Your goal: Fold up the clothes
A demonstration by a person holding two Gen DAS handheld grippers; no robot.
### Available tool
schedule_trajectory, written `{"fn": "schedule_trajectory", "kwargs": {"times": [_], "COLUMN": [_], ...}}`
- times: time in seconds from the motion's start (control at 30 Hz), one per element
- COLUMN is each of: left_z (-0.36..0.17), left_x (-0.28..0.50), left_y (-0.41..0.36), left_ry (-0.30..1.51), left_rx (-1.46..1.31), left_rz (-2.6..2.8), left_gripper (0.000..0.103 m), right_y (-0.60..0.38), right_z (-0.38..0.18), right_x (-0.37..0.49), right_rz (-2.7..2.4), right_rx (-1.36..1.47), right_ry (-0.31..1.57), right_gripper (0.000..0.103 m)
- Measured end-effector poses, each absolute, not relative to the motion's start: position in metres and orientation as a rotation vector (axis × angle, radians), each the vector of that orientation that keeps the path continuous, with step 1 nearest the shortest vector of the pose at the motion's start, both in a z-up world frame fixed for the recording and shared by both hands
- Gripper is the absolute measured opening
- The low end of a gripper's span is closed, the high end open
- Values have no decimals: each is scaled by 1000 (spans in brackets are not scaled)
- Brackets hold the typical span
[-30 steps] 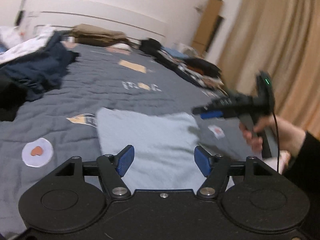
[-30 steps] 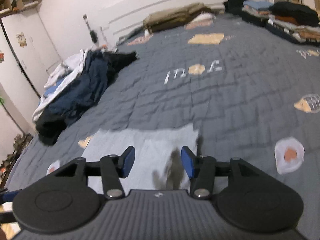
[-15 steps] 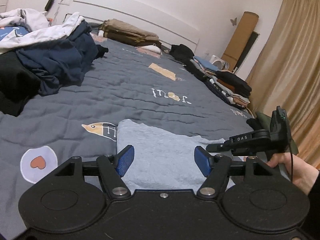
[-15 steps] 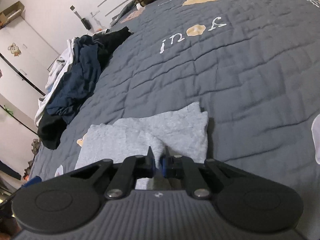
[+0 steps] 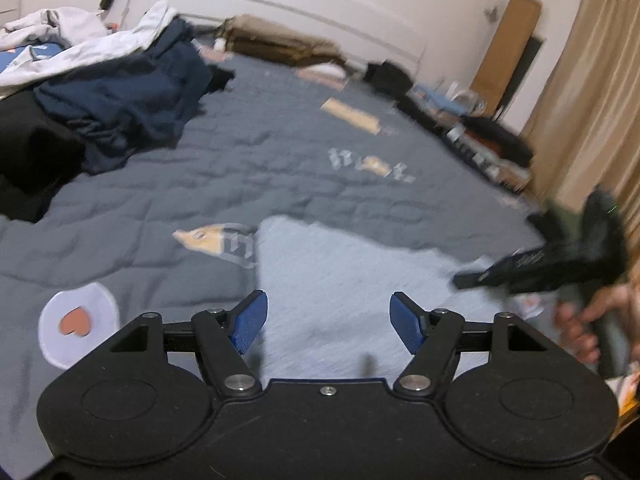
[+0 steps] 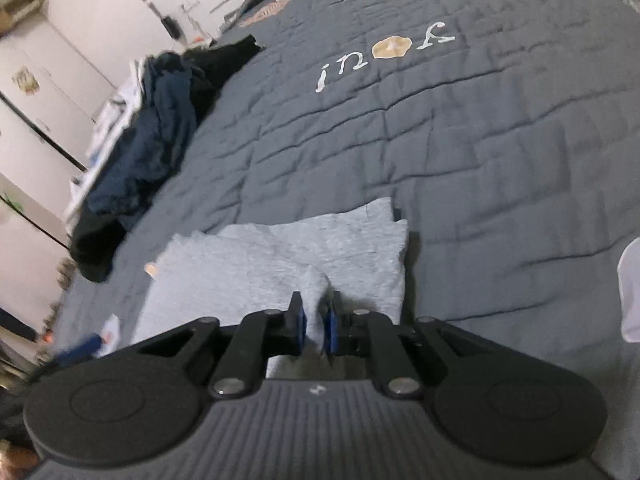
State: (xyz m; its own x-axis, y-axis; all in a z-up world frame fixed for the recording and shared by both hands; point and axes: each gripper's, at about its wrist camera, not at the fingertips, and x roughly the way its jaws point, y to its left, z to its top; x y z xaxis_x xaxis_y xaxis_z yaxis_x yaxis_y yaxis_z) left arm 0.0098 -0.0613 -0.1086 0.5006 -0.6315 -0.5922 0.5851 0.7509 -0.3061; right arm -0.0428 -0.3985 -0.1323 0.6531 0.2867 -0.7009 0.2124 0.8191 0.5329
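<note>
A light grey garment (image 5: 340, 280) lies flat, partly folded, on the dark grey quilt (image 5: 280, 168). My left gripper (image 5: 328, 320) hovers open over its near edge, with nothing between the blue pads. In the right wrist view, a raised pinch of the garment (image 6: 280, 256) fills the narrow gap in my right gripper (image 6: 316, 324). Its jaws are easing open a little, but the pads still touch the cloth. The left wrist view shows the right gripper (image 5: 540, 268) blurred at the garment's right side, held by a hand (image 5: 580, 320).
A heap of dark blue, black and white clothes (image 5: 120, 100) sits on the bed's left side (image 6: 152, 140). Folded stacks (image 5: 492, 148) line the right edge beside a beige curtain (image 5: 592, 100). Brown folded items (image 5: 280, 40) lie by the headboard.
The right gripper came down from open above the garment and closed on a fold of it. The left gripper moved lower and closer over the garment, still open.
</note>
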Motion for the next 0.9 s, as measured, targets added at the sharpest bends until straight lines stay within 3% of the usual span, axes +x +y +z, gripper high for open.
{"fn": "schedule_trajectory", "kwargs": {"times": [0.13,0.33,0.53,0.63,0.67,0.73,0.77,0.9], "left_z": [-105,-103,-131,-146,-149,-153,-154,-160], "left_x": [-22,-133,-180,-186,-187,-188,-187,-191], "left_y": [-56,-72,-77,-82,-85,-89,-90,-82], "left_ry": [711,423,401,308,272,246,259,327], "left_rx": [60,619,817,910,935,948,933,948], "left_rz": [-771,-949,-1027,-1015,-1006,-1009,-1025,-1091], "left_gripper": [67,67,67,65,57,30,8,3], "right_y": [-411,-411,-407,-407,-406,-402,-400,-404], "right_z": [-143,-146,-142,-142,-141,-140,-139,-130], "right_x": [-46,-44,-43,-44,-44,-45,-44,-47], "right_rz": [49,42,39,31,29,25,23,2], "right_rx": [732,753,732,726,721,700,691,700], "right_ry": [851,852,856,857,853,849,847,775], "right_gripper": [12,12,12,12,11,9,8,7]}}
